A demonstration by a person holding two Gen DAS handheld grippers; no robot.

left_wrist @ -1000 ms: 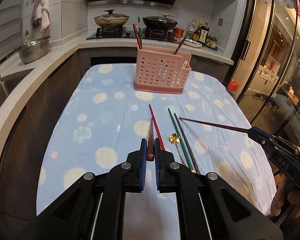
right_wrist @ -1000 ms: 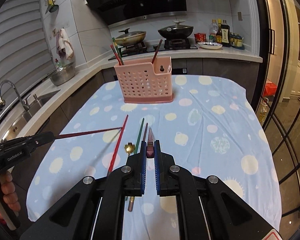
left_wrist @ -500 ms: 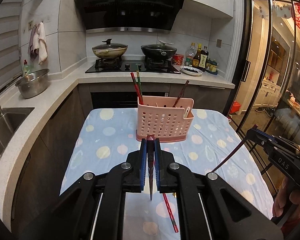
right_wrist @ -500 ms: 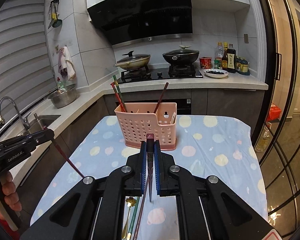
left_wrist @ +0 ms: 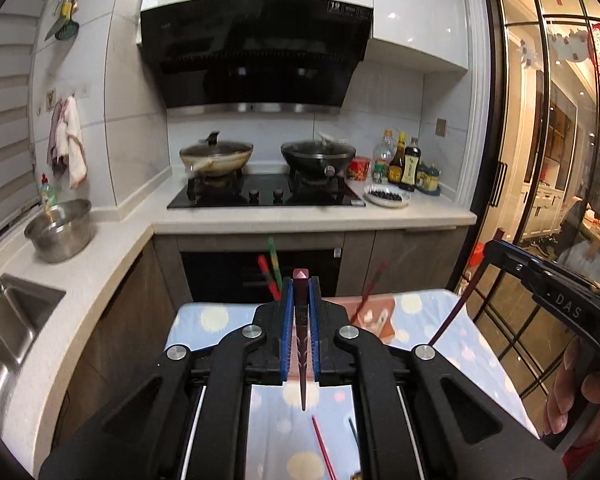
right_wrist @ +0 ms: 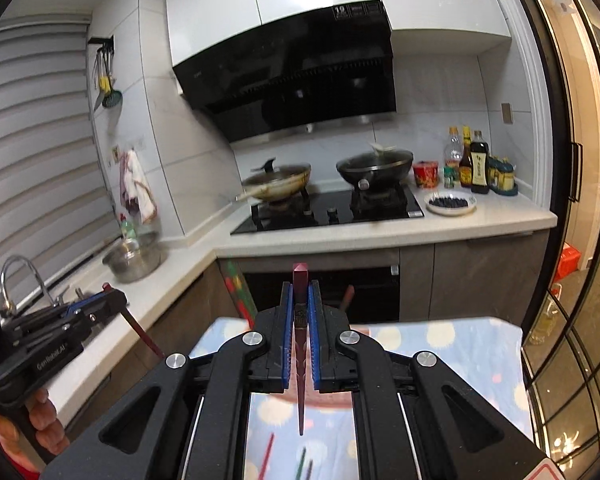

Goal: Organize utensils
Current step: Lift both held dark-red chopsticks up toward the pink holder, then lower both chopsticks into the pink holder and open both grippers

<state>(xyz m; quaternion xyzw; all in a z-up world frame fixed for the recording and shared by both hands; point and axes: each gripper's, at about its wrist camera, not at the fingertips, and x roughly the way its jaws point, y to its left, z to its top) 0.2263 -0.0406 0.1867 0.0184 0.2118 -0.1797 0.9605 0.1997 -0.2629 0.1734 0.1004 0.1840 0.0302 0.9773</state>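
I note each gripper, left [left_wrist: 301, 292] and right [right_wrist: 300, 296], clamped on a dark chopstick [left_wrist: 301, 344] above the table [left_wrist: 460, 344], several utensils [left_wrist: 322, 446] remaining below, basket [left_wrist: 374, 314] ahead partly stocked.

White wall tiles [left_wrist: 136, 132] behind a black stove [left_wrist: 266, 196]; a big black hood [left_wrist: 256, 52] above; glass doors [left_wrist: 548, 140] glow warm.

Two grippers [left_wrist: 300, 320] [right_wrist: 299, 320] — each clamping one chopstick [left_wrist: 301, 344] [right_wrist: 300, 352], two woks [left_wrist: 216, 156] [left_wrist: 318, 156], one steel pot [left_wrist: 60, 230]
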